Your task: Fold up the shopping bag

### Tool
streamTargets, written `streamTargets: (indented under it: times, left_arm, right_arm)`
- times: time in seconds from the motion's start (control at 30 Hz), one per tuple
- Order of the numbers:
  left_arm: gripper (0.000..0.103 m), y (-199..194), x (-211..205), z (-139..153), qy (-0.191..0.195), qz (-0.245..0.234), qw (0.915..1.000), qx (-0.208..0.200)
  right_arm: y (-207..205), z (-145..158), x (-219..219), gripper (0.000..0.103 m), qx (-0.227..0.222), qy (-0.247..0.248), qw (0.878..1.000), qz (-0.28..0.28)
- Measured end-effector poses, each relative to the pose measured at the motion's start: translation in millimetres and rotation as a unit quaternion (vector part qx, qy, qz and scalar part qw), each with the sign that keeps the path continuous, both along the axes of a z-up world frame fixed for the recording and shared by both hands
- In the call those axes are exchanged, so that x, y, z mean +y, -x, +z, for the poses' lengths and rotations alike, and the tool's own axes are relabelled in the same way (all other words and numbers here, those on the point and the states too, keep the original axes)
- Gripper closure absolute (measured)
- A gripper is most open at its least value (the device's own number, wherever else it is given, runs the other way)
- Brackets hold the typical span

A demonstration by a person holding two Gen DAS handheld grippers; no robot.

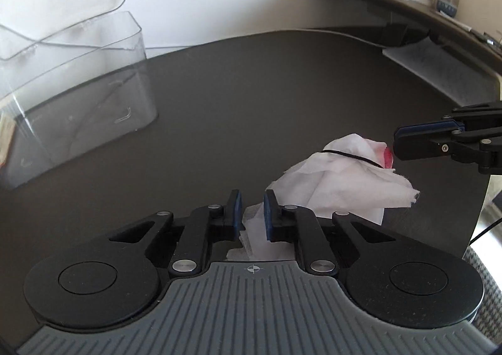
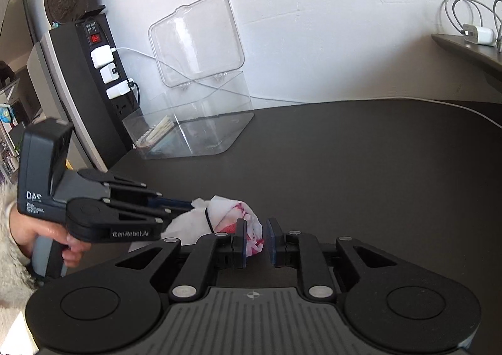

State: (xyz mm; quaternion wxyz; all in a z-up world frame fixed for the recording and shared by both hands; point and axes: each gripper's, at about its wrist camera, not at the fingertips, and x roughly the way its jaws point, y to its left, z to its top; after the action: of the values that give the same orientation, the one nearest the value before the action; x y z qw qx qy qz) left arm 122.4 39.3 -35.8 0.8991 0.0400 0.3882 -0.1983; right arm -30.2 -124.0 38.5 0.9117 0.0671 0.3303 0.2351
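**Right wrist view: lettering on the other tool, bag bunched between both**

Right wrist footage gave the only readable writing. The left gripper (image 2: 188,209), reaching in from the left, carried "GenRobot.AI" in pale letters on its lower arm and "DAS" on its dark housing, with smaller lines beneath too fine to read. A hand (image 2: 47,237) in a fuzzy pale sleeve (image 2: 9,264) held its grip.

The shopping bag (image 2: 219,220), white with red print and a thin black cord around it, sat bunched on the dark table (image 2: 360,166). Its red-printed end lay between the right gripper (image 2: 255,240) fingers, against the left blue pad, with a clear gap to the right pad; the jaws stood partly open and gripped nothing firmly. In the left wrist view, white fabric of the bag (image 1: 342,179) ran down between the left gripper (image 1: 252,213) pads, which stood narrowly apart; whether they pinched it could not be told. The right gripper (image 1: 397,143) entered from the right there, its tip at the bag's red end.

A clear plastic box (image 2: 194,122) with a raised lid stood far left by the wall (image 2: 313,9), pale items inside hard to identify. A black power strip (image 2: 103,66) held white chargers. The bag's underside and the tools' lower edges were cut off.
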Motion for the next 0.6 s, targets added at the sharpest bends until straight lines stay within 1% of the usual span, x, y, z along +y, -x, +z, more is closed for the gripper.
streamTargets:
  times: [0.03, 0.07, 0.13, 0.2, 0.23, 0.27, 0.3, 0.37, 0.43, 0.47, 0.5, 0.57, 0.6]
  left_arm:
    - [0.074, 6.4, 1.5, 1.6, 0.001, 0.005, 0.9999, -0.01]
    - [0.074, 13.4, 2.7, 4.3, -0.001, 0.009, 0.9997, -0.024]
    - [0.067, 25.9, 7.2, 11.8, 0.002, 0.024, 0.9985, -0.05]
    - [0.067, 36.7, 12.4, 19.4, 0.017, 0.037, 0.9967, -0.071]
    - [0.067, 40.9, 11.0, 22.4, 0.018, 0.035, 0.9962, -0.077]
    - [0.067, 44.6, 8.0, 25.2, 0.016, 0.028, 0.996, -0.083]
    - [0.068, 48.3, 4.9, 28.0, 0.015, 0.021, 0.9958, -0.088]
    - [0.068, 55.7, -1.1, 33.6, 0.012, 0.008, 0.995, -0.099]
    - [0.068, 63.0, -7.2, 39.2, 0.009, -0.006, 0.9939, -0.11]
    - [0.069, 66.7, -10.2, 42.0, 0.007, -0.013, 0.9933, -0.115]
    - [0.074, 69.8, -13.9, 41.4, 0.002, -0.023, 0.993, -0.116]
    - [0.077, 75.1, -21.7, 36.6, -0.01, -0.044, 0.9924, -0.114]
    - [0.081, 75.8, -26.0, 32.6, -0.014, -0.054, 0.9924, -0.11]
  right_arm:
    - [3.1, 1.9, -1.6, 0.083, -0.007, -0.005, 1.0, -0.002]
    - [6.3, 3.8, -3.1, 0.084, -0.015, -0.01, 1.0, -0.003]
    - [10.0, 6.4, -2.1, 0.084, -0.028, -0.01, 1.0, -0.003]
    - [11.0, 8.1, 2.7, 0.084, -0.034, -0.006, 0.999, 0.002]
    - [10.8, 8.7, 4.8, 0.084, -0.035, -0.007, 0.999, 0.005]
    - [10.4, 9.0, 7.4, 0.084, -0.035, -0.015, 0.999, 0.015]
    - [10.0, 8.6, 11.6, 0.087, -0.036, -0.016, 0.999, 0.025]
    - [9.5, 7.3, 21.3, 0.089, -0.041, -0.005, 0.998, 0.043]
    - [9.1, 2.3, 31.4, 0.091, -0.042, 0.017, 0.997, 0.059]
    - [8.3, -2.5, 36.3, 0.092, -0.035, 0.03, 0.997, 0.066]
    - [8.8, -7.2, 39.7, 0.095, -0.029, 0.04, 0.996, 0.068]
    - [12.0, -12.8, 42.8, 0.095, -0.026, 0.049, 0.996, 0.065]
    - [14.2, -13.4, 42.4, 0.095, -0.027, 0.048, 0.997, 0.062]
